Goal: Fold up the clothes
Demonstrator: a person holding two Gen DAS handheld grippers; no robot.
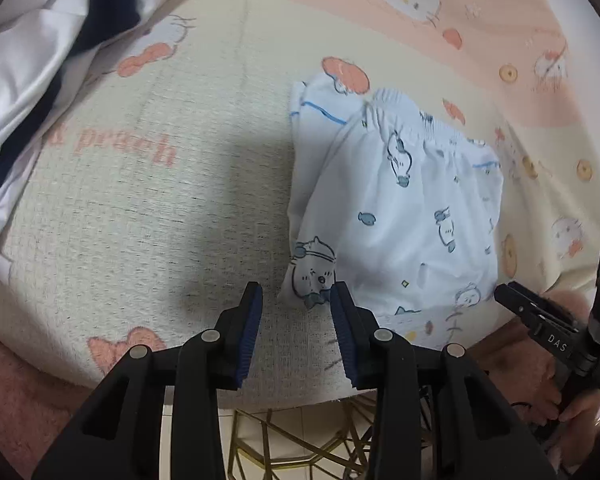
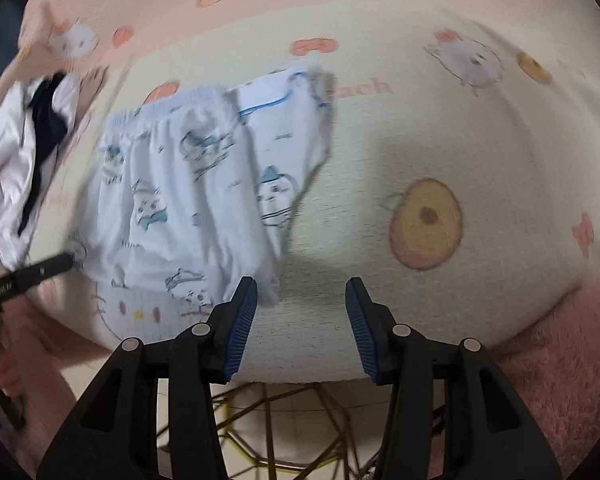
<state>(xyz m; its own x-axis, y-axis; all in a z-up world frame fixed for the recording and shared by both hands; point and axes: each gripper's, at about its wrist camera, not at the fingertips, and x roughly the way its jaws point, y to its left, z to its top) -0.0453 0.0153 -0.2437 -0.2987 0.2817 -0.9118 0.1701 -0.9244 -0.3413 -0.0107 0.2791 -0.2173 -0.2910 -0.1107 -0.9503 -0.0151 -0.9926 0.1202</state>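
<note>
A pair of pale blue printed shorts (image 1: pixel 404 208) lies partly folded on a cream-and-pink cartoon blanket (image 1: pixel 140 200), right of centre in the left wrist view and left of centre in the right wrist view, its elastic waistband toward the top of both frames. The left claw (image 1: pixel 296 296) sits at the lower centre of its frame, its blue-padded fingers (image 1: pixel 252 320) apart and empty, the right-hand pad just beside the shorts' near corner. The right claw (image 2: pixel 301 292) is likewise spread wide and holds nothing, poised over bare blanket just right of the garment's lower edge (this view is motion-blurred). A crumpled white and navy garment (image 1: pixel 32 60) is heaped at the upper left of the left wrist frame. A gold wire frame (image 2: pixel 268 420) shows beneath the blanket's near edge.
</note>
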